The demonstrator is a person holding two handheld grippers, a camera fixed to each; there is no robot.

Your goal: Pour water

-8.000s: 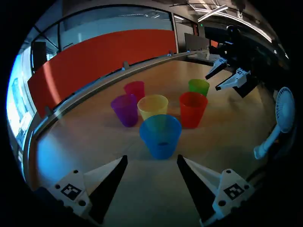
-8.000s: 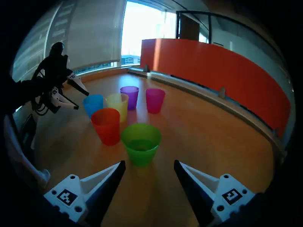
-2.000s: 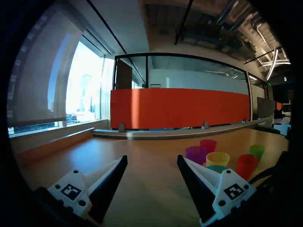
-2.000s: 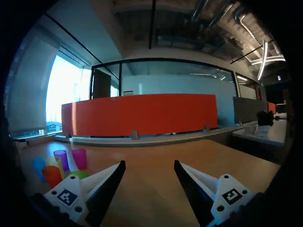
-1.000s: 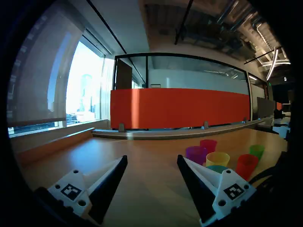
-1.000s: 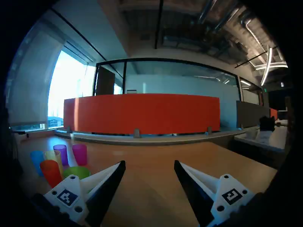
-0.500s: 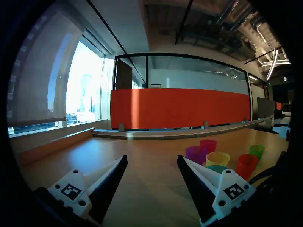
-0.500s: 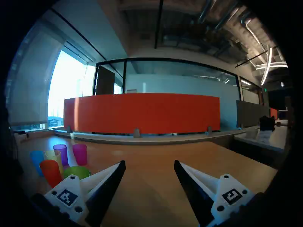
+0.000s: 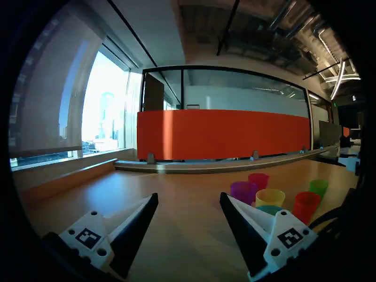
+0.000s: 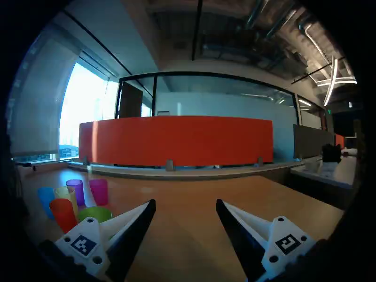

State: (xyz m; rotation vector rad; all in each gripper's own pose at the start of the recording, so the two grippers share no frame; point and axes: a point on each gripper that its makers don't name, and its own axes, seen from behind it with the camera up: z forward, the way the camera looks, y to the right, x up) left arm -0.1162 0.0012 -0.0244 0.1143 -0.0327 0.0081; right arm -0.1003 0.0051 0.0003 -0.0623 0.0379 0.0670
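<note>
Left gripper point(image 9: 188, 194) and right gripper point(image 10: 185, 201), both empty, over the table point(image 9: 188, 223).
The jaws of each are apart, with nothing between them. The cups point(image 9: 270, 197) stand close together on the table: at the right in the left gripper view, at the lower left in the right gripper view, where the green cup point(image 10: 94, 214) is just beside the left finger.

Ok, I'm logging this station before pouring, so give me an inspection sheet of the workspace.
Surface: wooden table, no spill seen.
Job's things: purple cup, magenta cup, yellow cup, blue cup, red cup, green cup, upright, clustered; contents hidden.
Clutter: nothing seen.
Grippers: left gripper open, empty; right gripper open, empty.
Cables: what looks like a dark cable, right edge, left gripper view.
Surroundings: orange partition, bright window.
</note>
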